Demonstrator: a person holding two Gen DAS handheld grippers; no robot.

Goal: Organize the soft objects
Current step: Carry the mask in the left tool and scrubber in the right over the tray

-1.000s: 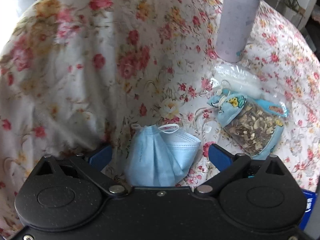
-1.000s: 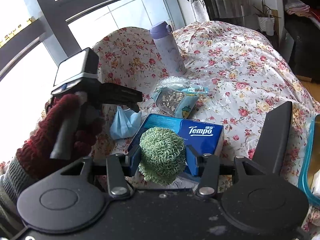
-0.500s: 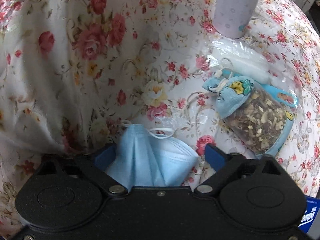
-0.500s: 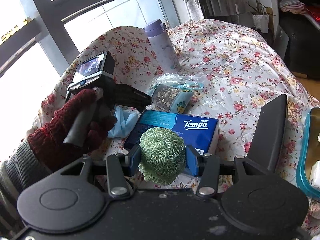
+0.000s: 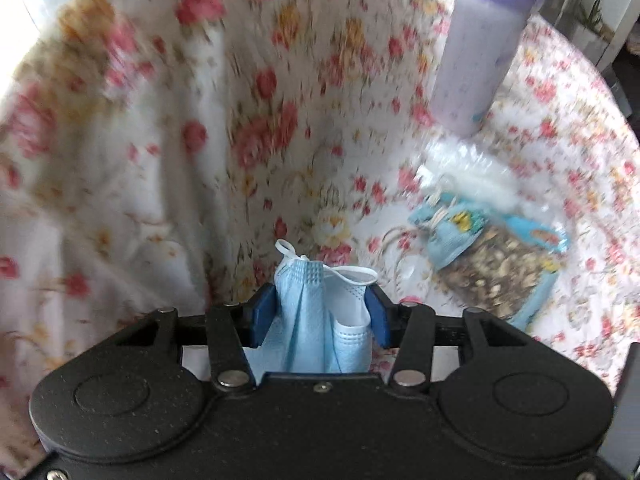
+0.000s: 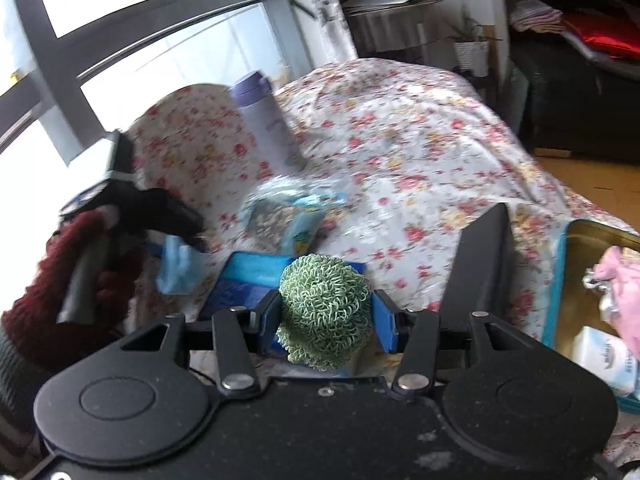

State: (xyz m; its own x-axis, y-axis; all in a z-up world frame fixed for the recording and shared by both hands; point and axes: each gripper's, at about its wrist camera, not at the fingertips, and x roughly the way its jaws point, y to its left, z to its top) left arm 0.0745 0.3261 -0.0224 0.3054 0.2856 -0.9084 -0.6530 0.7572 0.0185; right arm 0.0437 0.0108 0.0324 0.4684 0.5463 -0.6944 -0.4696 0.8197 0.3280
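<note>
My left gripper [image 5: 320, 316] is shut on a light blue face mask [image 5: 316, 320], held above the floral cloth; it also shows in the right wrist view [image 6: 176, 264], hanging from the left gripper [image 6: 188, 236]. My right gripper [image 6: 326, 320] is shut on a green scrubber ball [image 6: 324, 312], held above a blue Tempo tissue box [image 6: 244, 284]. A blue-rimmed container [image 6: 560, 280] at the right holds a pink soft item [image 6: 620, 284] and a tissue pack [image 6: 608, 356].
A purple bottle [image 5: 484, 48] stands at the back on the floral cloth [image 5: 160, 140]. A blue pouch of dried bits [image 5: 492, 264] lies in front of it beside clear plastic wrap [image 5: 472, 168]. A black stand [image 6: 476, 264] rises at the right.
My left gripper closed on the face mask and lifted it off the cloth. My right gripper swung right with the scrubber, bringing the container into view.
</note>
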